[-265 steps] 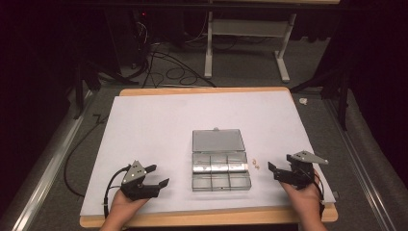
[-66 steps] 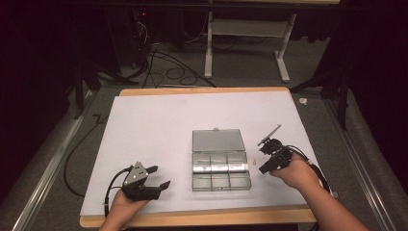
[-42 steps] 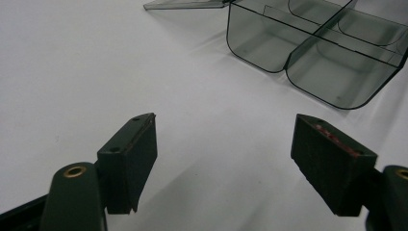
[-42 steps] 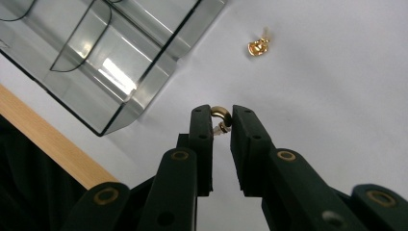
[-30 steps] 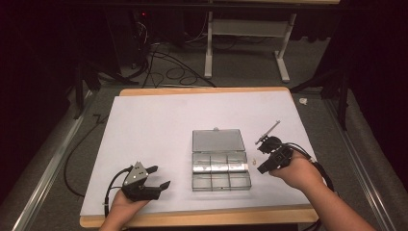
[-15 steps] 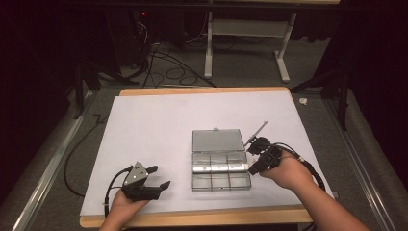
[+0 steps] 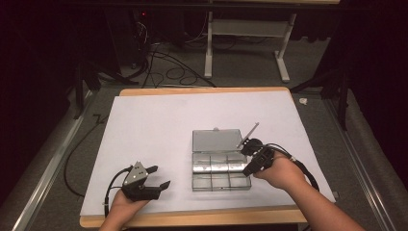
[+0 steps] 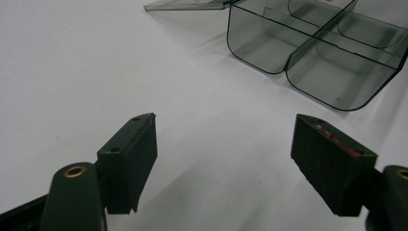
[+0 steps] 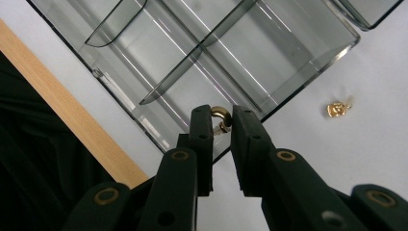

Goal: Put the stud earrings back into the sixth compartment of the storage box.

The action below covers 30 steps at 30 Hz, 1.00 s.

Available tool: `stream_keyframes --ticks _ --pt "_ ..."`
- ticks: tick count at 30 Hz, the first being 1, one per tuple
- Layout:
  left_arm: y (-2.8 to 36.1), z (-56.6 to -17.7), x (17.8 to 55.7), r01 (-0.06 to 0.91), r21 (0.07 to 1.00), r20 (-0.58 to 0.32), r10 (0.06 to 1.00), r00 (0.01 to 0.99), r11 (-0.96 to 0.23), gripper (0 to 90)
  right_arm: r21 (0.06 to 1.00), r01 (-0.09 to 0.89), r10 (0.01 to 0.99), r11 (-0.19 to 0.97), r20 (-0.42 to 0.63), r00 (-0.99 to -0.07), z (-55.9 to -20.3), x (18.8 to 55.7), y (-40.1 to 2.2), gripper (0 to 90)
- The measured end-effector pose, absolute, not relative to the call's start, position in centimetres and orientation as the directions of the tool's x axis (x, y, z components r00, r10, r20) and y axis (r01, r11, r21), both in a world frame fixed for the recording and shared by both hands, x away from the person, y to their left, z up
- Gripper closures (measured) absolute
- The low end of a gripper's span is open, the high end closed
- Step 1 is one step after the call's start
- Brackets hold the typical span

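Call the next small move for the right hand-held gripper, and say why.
Probably ease it a little further over the clear box, then open. The right hand-held gripper is shut on a small gold earring, and its tips sit just at the box's edge, above a bare compartment. A second gold piece lies outside on the white sheet.

Both hand-held grippers are matte black all over. The left gripper (image 7: 155, 178) carries a grey three-cornered plate (image 7: 136, 173) on top, and a thin black cable (image 7: 111, 188) loops off its back. The right gripper (image 7: 247, 160) trails a thicker black cable (image 7: 297, 166) along the forearm. Up close the fingers (image 9: 200, 144) are chunky rectangular black blocks bolted to rounded arms, with brass-coloured screws (image 9: 180, 155) at the joints. Forearms look bare, no sleeves showing.
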<state>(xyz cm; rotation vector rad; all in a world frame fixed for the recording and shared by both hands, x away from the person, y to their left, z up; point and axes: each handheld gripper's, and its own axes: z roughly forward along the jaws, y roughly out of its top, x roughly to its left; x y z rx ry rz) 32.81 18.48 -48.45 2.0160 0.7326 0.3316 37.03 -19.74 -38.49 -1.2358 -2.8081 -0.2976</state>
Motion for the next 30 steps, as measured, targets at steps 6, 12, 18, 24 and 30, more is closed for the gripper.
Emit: stream_keyframes --ticks 6,12,18,24,30 --pt "18.5 -48.4 32.8 0.365 0.846 -0.056 0.616 0.786 -0.389 25.1 0.133 0.697 0.685 0.705 0.125 -0.717 -39.7 37.2 -18.8 80.2" --pt "18.5 -48.4 32.8 0.364 0.846 -0.056 0.614 0.787 -0.389 25.1 0.093 0.676 0.667 0.731 0.114 -0.736 -41.7 37.5 -17.6 80.1" --pt "18.5 -48.4 32.8 0.365 0.847 -0.058 0.614 0.787 -0.388 25.1 0.075 0.669 0.661 0.74 0.106 -0.743 -43.1 37.8 -17.0 79.9" --pt "18.5 -48.4 32.8 0.364 0.847 -0.057 0.615 0.787 -0.387 25.1 0.069 0.668 0.66 0.741 0.109 -0.743 -43.5 38.0 -16.7 79.7" --pt "18.5 -48.5 32.8 0.362 0.849 -0.055 0.618 0.784 -0.384 25.1 0.072 0.672 0.664 0.737 0.109 -0.74 -43.6 38.1 -16.6 79.2"
